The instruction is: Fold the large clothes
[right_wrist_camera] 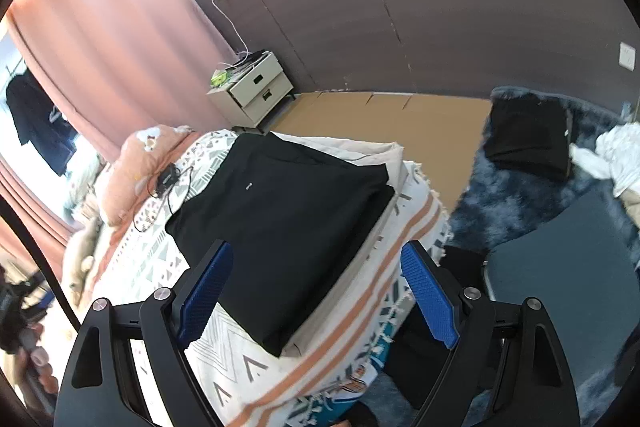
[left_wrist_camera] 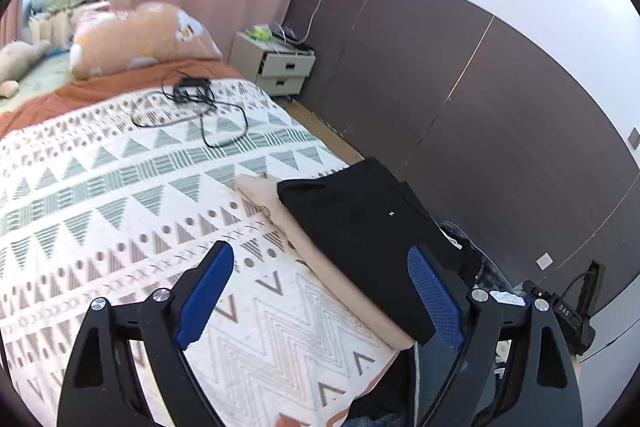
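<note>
Left gripper (left_wrist_camera: pixel 320 291) wide open, right gripper (right_wrist_camera: pixel 316 291) likewise, empty

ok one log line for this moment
folded black garment on beige garment | left gripper open, empty | right gripper open, empty

The right gripper (right_wrist_camera: pixel 316 291) hangs above the bed with its blue-padded jaws spread wide and nothing between them. Below it, a folded black garment (right_wrist_camera: pixel 280 227) lies on a folded beige garment (right_wrist_camera: pixel 384 155), both on the white bedspread with grey triangles and orange stripes (right_wrist_camera: pixel 352 311). A black cable with adapter (right_wrist_camera: pixel 166 183) lies far left on the bed. Further off stands a cream two-drawer bedside cabinet (right_wrist_camera: pixel 256 91). At right, another folded black garment (right_wrist_camera: pixel 528 135) rests on a shaggy blue rug (right_wrist_camera: pixel 500 203).
</note>
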Demonstrator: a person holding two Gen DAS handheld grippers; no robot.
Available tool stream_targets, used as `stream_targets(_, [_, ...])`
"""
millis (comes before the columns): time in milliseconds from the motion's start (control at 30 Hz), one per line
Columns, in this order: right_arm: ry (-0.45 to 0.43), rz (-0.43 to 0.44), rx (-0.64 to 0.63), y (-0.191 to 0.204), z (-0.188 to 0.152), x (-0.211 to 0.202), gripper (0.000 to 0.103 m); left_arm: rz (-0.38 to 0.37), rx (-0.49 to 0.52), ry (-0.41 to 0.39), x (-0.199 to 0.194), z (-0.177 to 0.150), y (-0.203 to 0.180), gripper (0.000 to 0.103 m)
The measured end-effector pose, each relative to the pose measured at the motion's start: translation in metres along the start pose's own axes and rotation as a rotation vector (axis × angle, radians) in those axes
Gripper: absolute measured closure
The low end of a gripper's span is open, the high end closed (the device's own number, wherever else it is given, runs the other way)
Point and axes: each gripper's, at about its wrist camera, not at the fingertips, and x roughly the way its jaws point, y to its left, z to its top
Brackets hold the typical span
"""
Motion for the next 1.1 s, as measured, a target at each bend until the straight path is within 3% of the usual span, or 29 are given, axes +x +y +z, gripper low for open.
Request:
stream_targets(100, [-0.018, -0.016, -0.032, 0.011, -0.006, -0.014, 0.017, 0.016, 0.015, -0.02, -0.025, -0.013, 0.0, 0.005])
stream_targets(233, [-0.046, 0.009, -0.056, 0.023, -0.019, -0.033, 0.0, 0.011, 0.04, -0.08, -0.063, -0.037, -0.002, 0.003])
stream_targets(533, [-0.086, 0.019, -0.13, 0.03, -0.059, -0.08, 0.0, 0.064, 0.137, -0.159, -0.135, -0.091, -0.01, 0.0])
stream_targets(1100, [-0.071, 0.131, -0.354, 0.037, -0.114, -0.143, 0.0, 0.191, 0.138, -0.297, -0.27, -0.201, -0.014, 0.0])
